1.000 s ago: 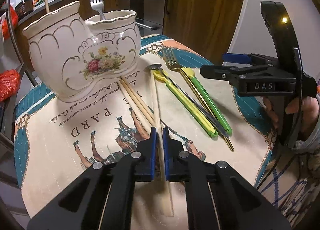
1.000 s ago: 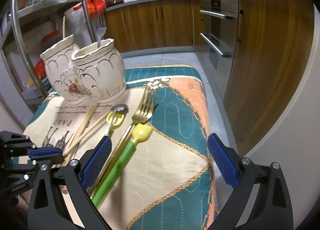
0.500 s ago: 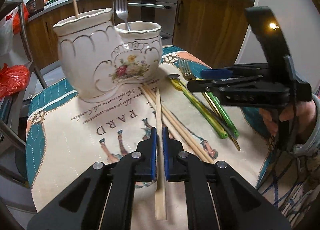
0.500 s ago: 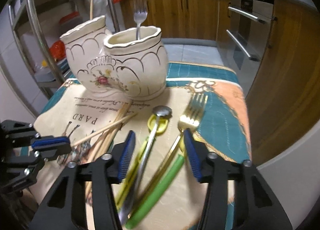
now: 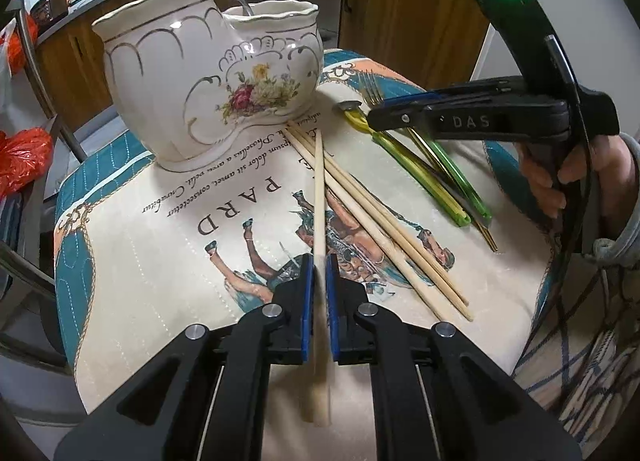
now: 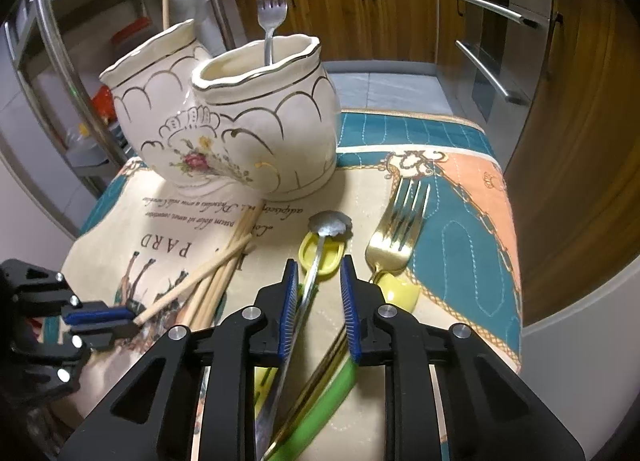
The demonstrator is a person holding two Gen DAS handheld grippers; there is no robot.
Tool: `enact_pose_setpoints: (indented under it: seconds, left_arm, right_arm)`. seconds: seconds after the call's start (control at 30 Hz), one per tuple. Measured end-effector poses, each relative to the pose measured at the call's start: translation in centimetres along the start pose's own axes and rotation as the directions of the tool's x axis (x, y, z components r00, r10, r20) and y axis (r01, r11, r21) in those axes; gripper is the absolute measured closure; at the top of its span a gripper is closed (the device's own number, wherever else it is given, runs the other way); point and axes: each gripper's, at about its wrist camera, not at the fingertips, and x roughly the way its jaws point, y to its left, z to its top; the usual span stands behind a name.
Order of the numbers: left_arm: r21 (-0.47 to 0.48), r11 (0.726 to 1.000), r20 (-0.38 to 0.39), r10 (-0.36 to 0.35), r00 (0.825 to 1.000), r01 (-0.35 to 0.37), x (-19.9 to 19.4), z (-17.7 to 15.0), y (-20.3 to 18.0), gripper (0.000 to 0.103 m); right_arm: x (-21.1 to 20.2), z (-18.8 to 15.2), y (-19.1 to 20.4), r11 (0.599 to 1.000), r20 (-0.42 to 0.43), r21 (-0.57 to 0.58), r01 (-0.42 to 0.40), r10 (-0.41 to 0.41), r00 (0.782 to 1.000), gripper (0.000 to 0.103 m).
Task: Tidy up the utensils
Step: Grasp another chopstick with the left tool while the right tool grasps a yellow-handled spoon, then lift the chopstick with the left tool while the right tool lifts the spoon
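The left hand-held gripper (image 5: 316,297) is clamped on one pale wooden chopstick (image 5: 319,189), its tip near the cream floral two-pot ceramic holder (image 5: 208,73); a skewed lift could drag the loose chopsticks (image 5: 384,229) beneath. The right hand-held gripper (image 6: 319,301) has just been closing around the slim silver spoon (image 6: 316,261), pads not yet pressing; I judge it may also catch the gold fork (image 6: 394,237).
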Motion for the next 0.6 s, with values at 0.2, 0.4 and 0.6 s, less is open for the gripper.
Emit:
enact_pose_setpoints:
  seconds: [0.2,0.4,0.6]
  left_arm:
    - [0.016,1.000,-0.017,-0.004,1.000,0.004,0.4,0.3,-0.3,0.096]
    - [0.028,1.000,-0.039,-0.009,0.999,0.011,1.1,0.9,-0.4,0.096]
    - [0.073,0.997,-0.059,0.003,0.998,0.001,1.6,1.6,-0.9,0.097]
  right_arm:
    - [1.1,1.0,-0.5,0.998,-0.023,0.033,-0.048,0.049,0.999,0.081]
    - [1.8,1.7,-1.0,0.996,-0.044,0.055,-0.075,0.077,0.996,0.092]
    - [1.0,1.6,-0.9,0.995,-0.018,0.049,-0.083,0.084,0.996,0.100]
